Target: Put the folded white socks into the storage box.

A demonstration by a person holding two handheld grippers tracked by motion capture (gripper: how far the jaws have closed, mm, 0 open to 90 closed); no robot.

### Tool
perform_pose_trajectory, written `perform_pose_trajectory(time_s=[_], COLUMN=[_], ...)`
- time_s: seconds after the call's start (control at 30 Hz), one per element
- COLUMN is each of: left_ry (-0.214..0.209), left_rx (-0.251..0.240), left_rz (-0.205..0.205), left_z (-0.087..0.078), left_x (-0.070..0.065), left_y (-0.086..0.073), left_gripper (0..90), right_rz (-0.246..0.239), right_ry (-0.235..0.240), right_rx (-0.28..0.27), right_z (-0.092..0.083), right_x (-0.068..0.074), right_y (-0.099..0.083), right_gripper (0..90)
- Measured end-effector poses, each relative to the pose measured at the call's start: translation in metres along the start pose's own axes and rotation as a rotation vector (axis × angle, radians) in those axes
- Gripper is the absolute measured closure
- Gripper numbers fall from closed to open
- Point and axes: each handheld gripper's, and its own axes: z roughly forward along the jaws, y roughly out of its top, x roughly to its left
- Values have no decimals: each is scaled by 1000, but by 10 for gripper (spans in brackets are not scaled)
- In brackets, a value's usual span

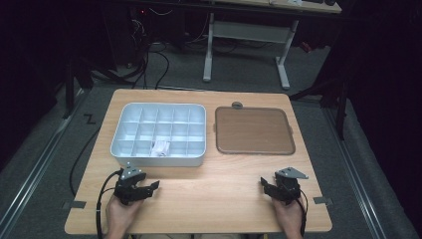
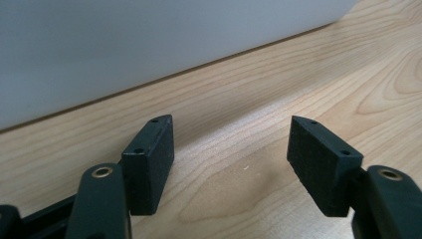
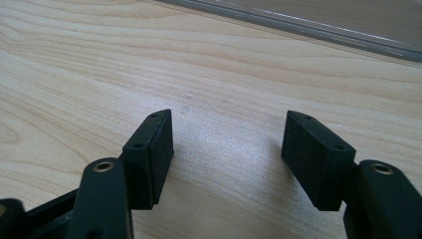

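A white compartment box (image 1: 122,142) with several cells stands at the back left of the wooden table (image 1: 209,194); one front cell holds a small white packet (image 1: 160,147). To its right lies a brown lid (image 1: 254,130) with a grey rim. My left gripper (image 1: 147,189) rests low at the front left, just short of the box's front wall (image 2: 149,45), jaws open with nothing between them (image 2: 231,164). At the front right my right gripper (image 1: 267,186) is open too, empty over bare wood (image 3: 229,154), the lid's rim (image 3: 298,25) ahead.
A person's hands hold both grippers at the table's near edge. Small grey tabs sit on the table's left (image 1: 74,204) and right (image 1: 322,201) edges. Beyond the table are a dark floor, cables and a white desk frame (image 1: 246,35).
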Motion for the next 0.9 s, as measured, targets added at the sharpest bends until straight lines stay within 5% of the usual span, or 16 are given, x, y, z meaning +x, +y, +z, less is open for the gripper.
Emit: perform_pose_trajectory(time_s=[0.13,0.37,0.9], left_ry=[10,27,29], left_rx=[-25,-26,-22], left_rz=[60,104,95], left_z=[3,6,6], left_x=[-2,-5,-5], left_y=[-6,-9,-8], left_gripper=[346,330,296], right_rz=[0,0,0], right_ry=[0,0,-1], right_rx=[0,0,-1], right_z=[0,0,0], right_x=[0,0,0], right_y=[0,0,0], right_gripper=[377,377,377])
